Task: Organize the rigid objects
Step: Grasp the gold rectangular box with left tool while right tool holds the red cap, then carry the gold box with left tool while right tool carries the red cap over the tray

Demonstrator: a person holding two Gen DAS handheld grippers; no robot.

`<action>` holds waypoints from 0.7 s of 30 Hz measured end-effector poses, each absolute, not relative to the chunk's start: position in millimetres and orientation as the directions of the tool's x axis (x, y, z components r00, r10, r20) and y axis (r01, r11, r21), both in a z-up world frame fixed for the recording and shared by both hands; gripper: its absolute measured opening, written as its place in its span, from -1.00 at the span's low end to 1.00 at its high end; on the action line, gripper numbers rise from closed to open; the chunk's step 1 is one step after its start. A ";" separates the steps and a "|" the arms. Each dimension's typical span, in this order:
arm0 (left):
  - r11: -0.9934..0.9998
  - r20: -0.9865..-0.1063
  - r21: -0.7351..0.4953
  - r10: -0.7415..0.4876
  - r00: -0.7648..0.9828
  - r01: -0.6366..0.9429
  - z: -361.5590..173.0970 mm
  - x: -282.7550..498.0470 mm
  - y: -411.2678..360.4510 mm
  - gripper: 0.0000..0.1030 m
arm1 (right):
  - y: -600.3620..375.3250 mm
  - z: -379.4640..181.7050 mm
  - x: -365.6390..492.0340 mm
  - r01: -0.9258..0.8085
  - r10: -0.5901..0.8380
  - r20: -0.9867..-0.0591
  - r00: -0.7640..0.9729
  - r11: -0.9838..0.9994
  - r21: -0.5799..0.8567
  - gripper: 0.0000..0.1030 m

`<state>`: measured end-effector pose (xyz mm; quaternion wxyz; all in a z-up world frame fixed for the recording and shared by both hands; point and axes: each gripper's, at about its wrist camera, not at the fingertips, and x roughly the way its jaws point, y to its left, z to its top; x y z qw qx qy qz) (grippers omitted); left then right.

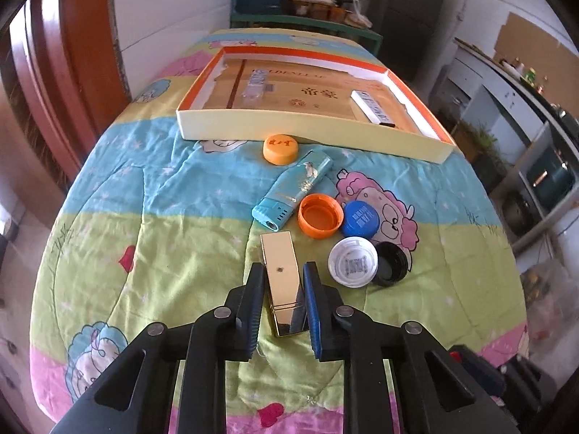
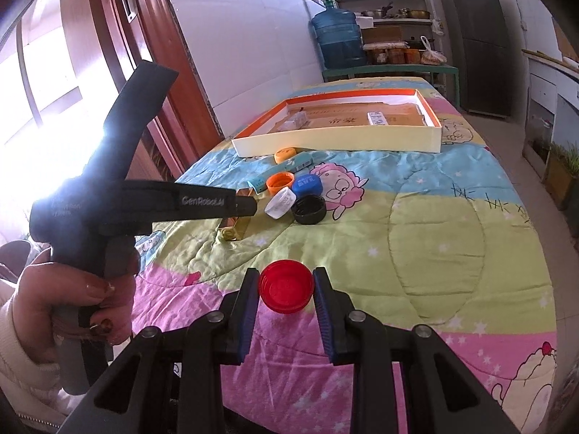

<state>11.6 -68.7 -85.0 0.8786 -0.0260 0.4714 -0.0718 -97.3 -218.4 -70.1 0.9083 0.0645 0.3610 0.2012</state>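
On the quilt-covered bench [image 1: 108,217], the left tool [image 1: 282,271] has closed its pads on the gold lighter [image 1: 280,275], which lies near the front edge. Beyond it, loose on the quilt, lie a teal lighter [image 1: 293,191], two orange caps [image 1: 320,216], a blue cap [image 1: 360,218], a white cap [image 1: 353,261] and a black cap [image 1: 392,262]. The tray [image 1: 311,133] toward the far edge holds only two small items, so most sorting remains. The right tool [image 2: 286,287] grips a red cap [image 2: 286,285] by the near edge.
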 end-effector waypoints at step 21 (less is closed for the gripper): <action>0.984 -0.815 0.044 -0.064 0.576 0.171 -90.9 16.2 -80.6 -0.65 | -228.1 -63.0 -89.0 -0.248 0.365 -0.636 0.680 0.931 0.269 -0.41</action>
